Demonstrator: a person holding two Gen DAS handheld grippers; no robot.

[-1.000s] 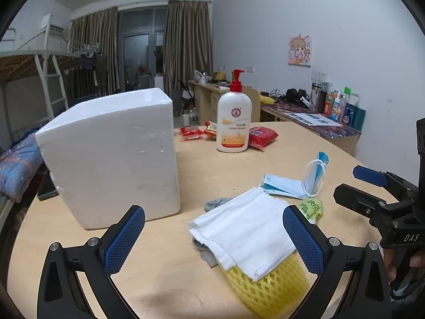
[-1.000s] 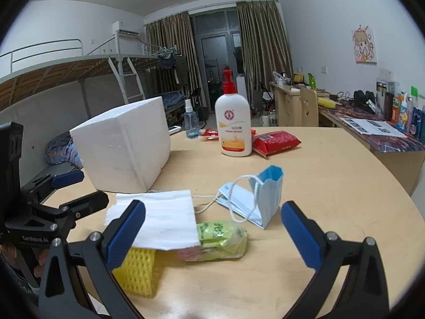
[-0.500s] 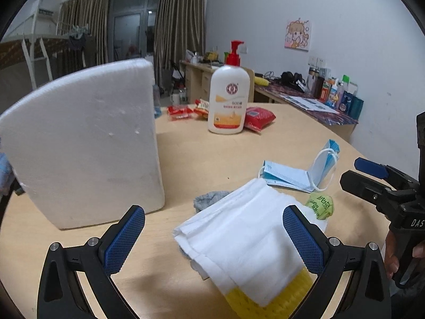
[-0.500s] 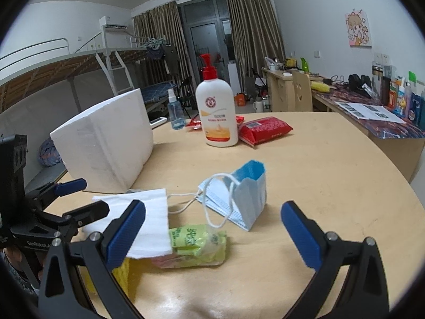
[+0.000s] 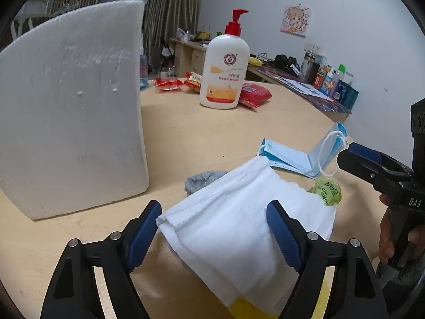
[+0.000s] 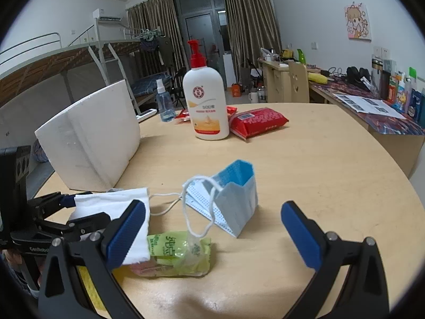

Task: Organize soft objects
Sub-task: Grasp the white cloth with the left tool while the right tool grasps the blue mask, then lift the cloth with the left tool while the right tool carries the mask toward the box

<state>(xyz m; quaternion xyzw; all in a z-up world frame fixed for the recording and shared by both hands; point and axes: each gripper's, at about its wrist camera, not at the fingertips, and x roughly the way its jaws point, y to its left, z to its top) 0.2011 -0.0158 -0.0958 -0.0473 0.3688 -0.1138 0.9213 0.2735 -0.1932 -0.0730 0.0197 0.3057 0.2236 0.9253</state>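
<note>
Left wrist view: left gripper, blue-padded jaws partly open and just been closing, straddling the folded white cloth; pads close beside its edges, firm contact not clear. Cloth lies on a yellow foam mesh sleeve, near edge of the round wooden table. Crumpled grey fabric just behind. White foam block, left. Folded blue face mask, right; green wrapper beside it.

Right wrist view: right gripper, jaws wide open, holding nothing, above the green wrapper and mask. White pump bottle and red packet, far centre.
</note>
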